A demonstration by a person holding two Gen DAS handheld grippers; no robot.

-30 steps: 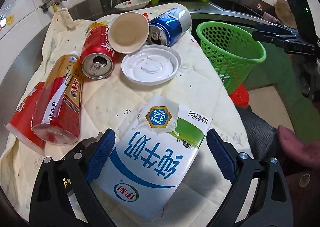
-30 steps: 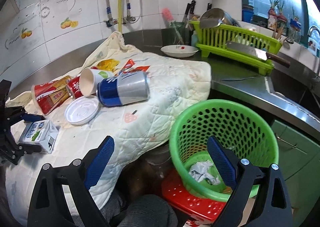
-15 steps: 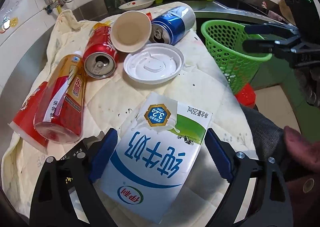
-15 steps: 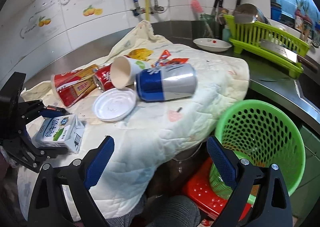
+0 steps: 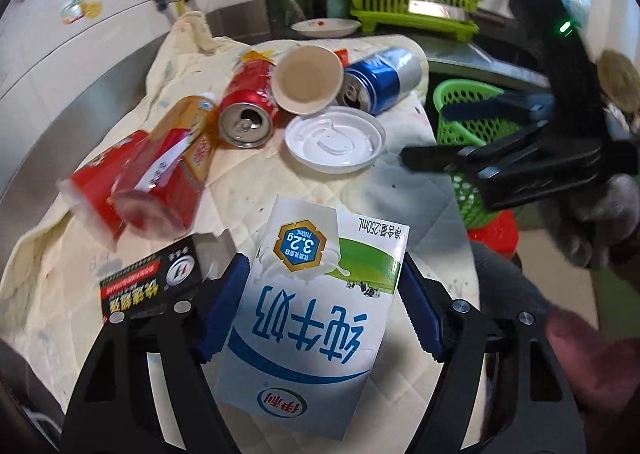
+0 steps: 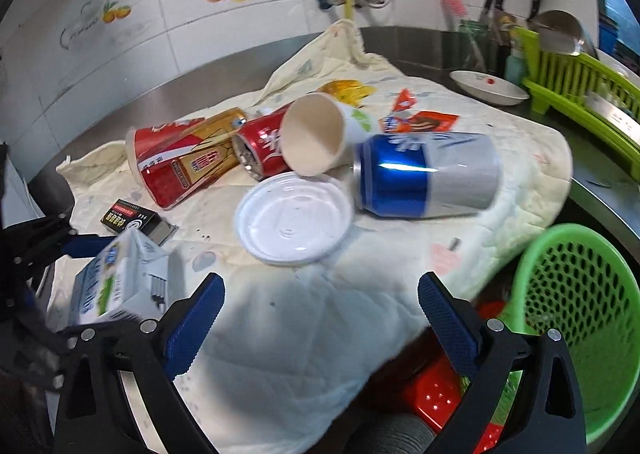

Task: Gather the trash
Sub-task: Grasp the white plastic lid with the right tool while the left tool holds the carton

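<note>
Left gripper [image 5: 320, 310], a black two-finger tool with blue ribbed pads, clamped on the white, blue and green milk carton [image 5: 316, 310], one pad against each side face; the right wrist view suggests the carton is tilted and partly raised off the cream quilted cloth [image 6: 304, 318], though full clearance cannot be told; right gripper [image 6: 320, 318], of the same build, jaws spread wide and empty, above the cloth edge.

Destination: the green perforated plastic basket [image 6: 576, 310], beyond the cloth's right edge and lower than it, standing on a red plastic stool [image 6: 436, 394].

Judged step: carry the carton to the basket and release it. For a clean carry, keep the squeeze moderate, since a thin carton will probably buckle; lift clear of the black printed cardboard box [image 5: 152, 278] just beside the left pad; pass above the white round plastic lid [image 5: 334, 140] and the blue and silver drink can [image 5: 384, 78]; keep away from the right gripper, which lies between carton and basket; open only over the basket mouth.
</note>
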